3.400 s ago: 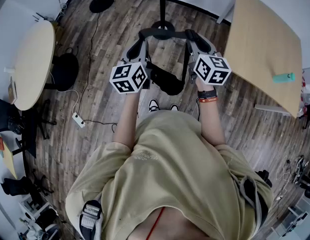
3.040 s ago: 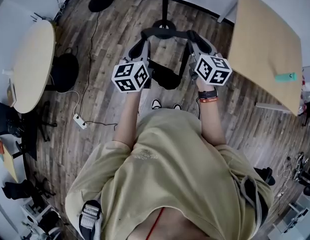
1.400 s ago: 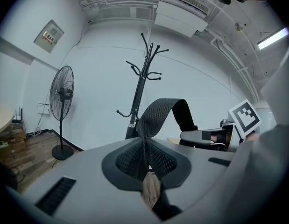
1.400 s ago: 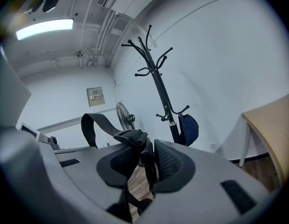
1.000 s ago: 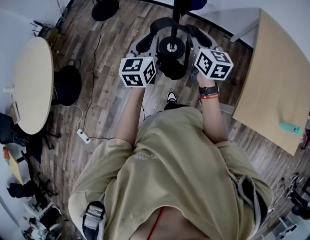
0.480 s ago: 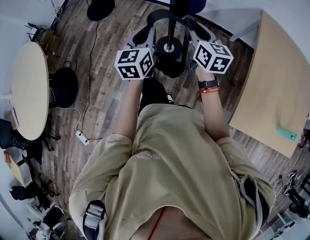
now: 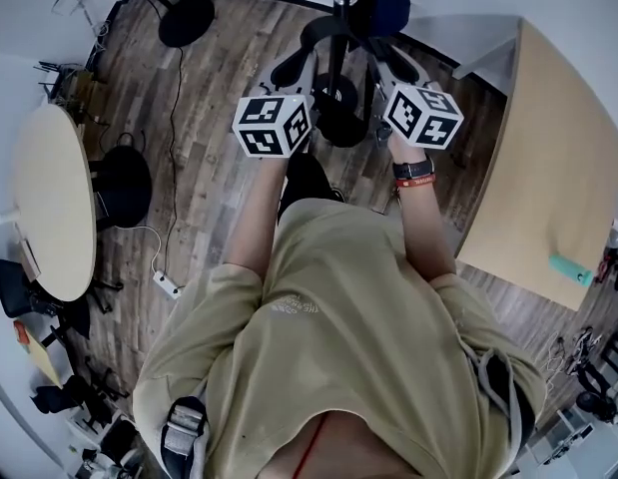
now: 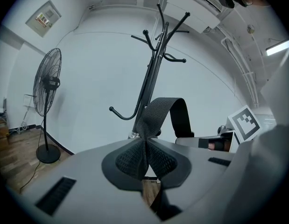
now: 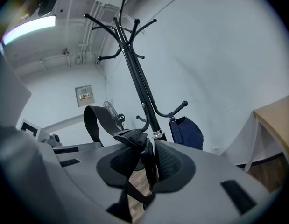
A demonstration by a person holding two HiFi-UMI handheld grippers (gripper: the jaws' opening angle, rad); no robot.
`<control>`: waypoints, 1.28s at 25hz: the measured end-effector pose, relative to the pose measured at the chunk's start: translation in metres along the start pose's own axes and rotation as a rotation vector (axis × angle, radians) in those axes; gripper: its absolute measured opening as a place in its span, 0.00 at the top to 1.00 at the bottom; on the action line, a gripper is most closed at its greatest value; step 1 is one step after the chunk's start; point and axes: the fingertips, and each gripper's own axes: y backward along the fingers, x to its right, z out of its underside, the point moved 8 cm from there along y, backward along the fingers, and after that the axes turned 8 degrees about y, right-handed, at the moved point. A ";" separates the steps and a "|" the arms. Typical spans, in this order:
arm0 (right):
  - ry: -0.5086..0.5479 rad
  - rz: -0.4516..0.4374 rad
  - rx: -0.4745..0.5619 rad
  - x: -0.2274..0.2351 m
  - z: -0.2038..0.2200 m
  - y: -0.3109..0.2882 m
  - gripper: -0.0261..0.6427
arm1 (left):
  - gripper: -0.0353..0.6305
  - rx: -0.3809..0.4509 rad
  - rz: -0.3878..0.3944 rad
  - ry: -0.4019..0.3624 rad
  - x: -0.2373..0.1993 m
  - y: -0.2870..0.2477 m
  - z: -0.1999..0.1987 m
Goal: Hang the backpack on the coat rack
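We stand on a wood-plank floor, with a pale rectangular table on our right and a round table on our left. Straight ahead, against the white wall, rises the black coat rack, its curved hooks branching at the top and lower down the pole. A pedestal fan stands further left along the wall. The backpack hangs as a dark mass between our two grippers, close in front of the rack's pole and above its round base, on no hook. A small navy bag already hangs from a lower hook. The left gripper has its jaws pressed together on the backpack's black webbing strap, which arches over toward the right gripper. That one's jaws are clamped on the strap's thicker, padded end.
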 end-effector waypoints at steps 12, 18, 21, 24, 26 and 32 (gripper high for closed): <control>-0.011 0.060 -0.004 0.022 -0.003 -0.044 0.81 | 0.88 -0.050 0.042 -0.013 -0.021 -0.050 -0.010; -0.012 0.075 -0.025 0.030 0.002 -0.060 0.81 | 0.88 -0.083 0.038 -0.012 -0.032 -0.067 -0.006; -0.017 0.080 -0.039 0.031 0.006 -0.065 0.81 | 0.88 -0.099 0.035 0.008 -0.038 -0.072 -0.002; -0.023 0.086 -0.052 0.033 0.012 -0.068 0.81 | 0.88 -0.117 0.031 0.013 -0.042 -0.074 0.005; -0.025 0.092 -0.060 0.034 0.017 -0.067 0.81 | 0.88 -0.128 0.027 0.009 -0.043 -0.074 0.011; -0.033 0.107 -0.094 0.036 0.035 -0.066 0.81 | 0.88 -0.172 0.004 0.019 -0.053 -0.070 0.029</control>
